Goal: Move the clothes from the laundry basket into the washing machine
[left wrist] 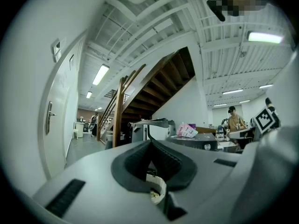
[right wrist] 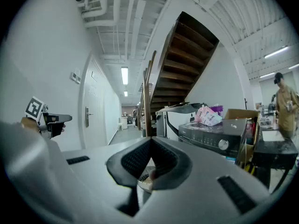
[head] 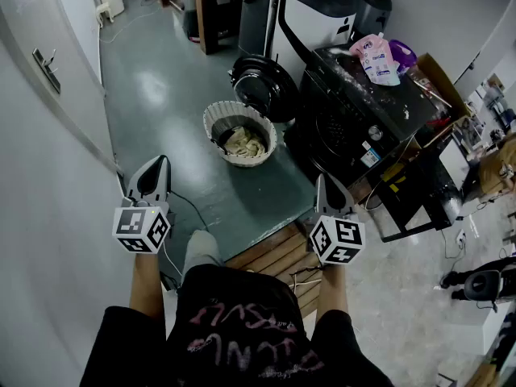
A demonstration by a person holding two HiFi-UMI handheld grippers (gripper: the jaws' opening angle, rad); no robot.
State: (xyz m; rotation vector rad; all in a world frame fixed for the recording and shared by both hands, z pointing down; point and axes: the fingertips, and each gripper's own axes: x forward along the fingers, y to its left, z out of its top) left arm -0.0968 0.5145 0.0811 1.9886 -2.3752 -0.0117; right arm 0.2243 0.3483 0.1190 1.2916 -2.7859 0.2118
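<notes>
A white woven laundry basket (head: 218,119) stands on the green floor with pale clothes (head: 244,142) lying in it. To its right is the black washing machine (head: 355,111), and its round door (head: 262,83) hangs open toward the basket. My left gripper (head: 162,162) and right gripper (head: 321,179) are held level, short of the basket, both shut and empty. In the left gripper view the closed jaws frame a slice of the basket (left wrist: 158,186). The right gripper view shows the washing machine (right wrist: 217,132) ahead on the right.
A pink detergent bag (head: 375,57) lies on the washer's top. A grey-white appliance (head: 314,14) stands behind it. A white wall with a door (head: 48,95) runs along the left. Wooden boards (head: 274,256) and a cable lie by my feet. A person (right wrist: 282,101) stands at far right.
</notes>
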